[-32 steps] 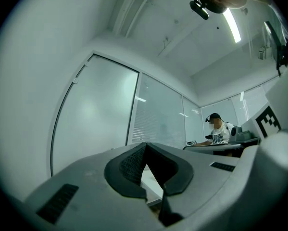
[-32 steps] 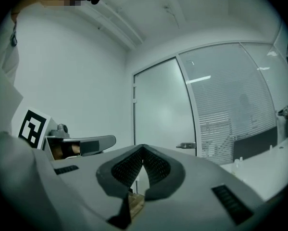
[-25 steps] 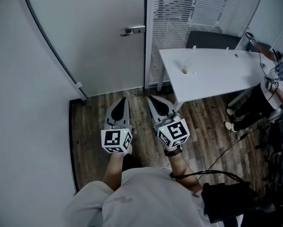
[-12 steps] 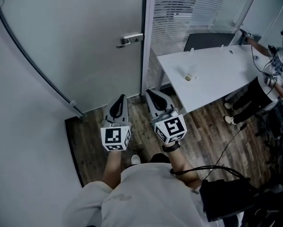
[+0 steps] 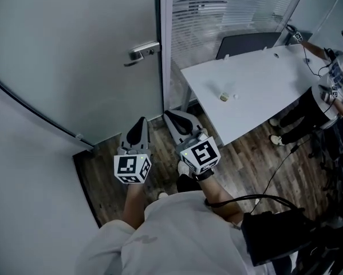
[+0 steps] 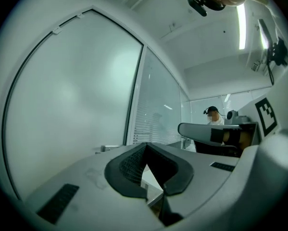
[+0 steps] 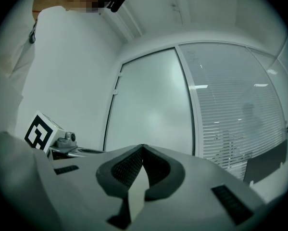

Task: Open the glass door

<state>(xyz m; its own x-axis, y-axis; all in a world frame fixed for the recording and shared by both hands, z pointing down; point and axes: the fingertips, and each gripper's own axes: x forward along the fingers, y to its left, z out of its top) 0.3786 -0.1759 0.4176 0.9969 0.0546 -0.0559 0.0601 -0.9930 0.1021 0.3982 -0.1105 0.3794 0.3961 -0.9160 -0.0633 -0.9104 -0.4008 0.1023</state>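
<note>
Left claw (image 5: 142, 121), right claw (image 5: 170, 116): both pinched together, empty. Glass door (image 5: 74, 50) closed, handle (image 5: 140, 52) untouched.

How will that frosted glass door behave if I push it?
The door is a tall single glass pane, so it is probably stiff and heavy. Its smooth surface looks slippery. It appears shut, so it likely stays put until the lever handle is pressed.

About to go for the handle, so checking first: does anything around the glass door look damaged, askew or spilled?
Nothing stands out. The frosted glass door sits closed in its frame, and its lever handle looks level and intact. The left gripper and right gripper are both shut, empty, and short of the door.
</note>
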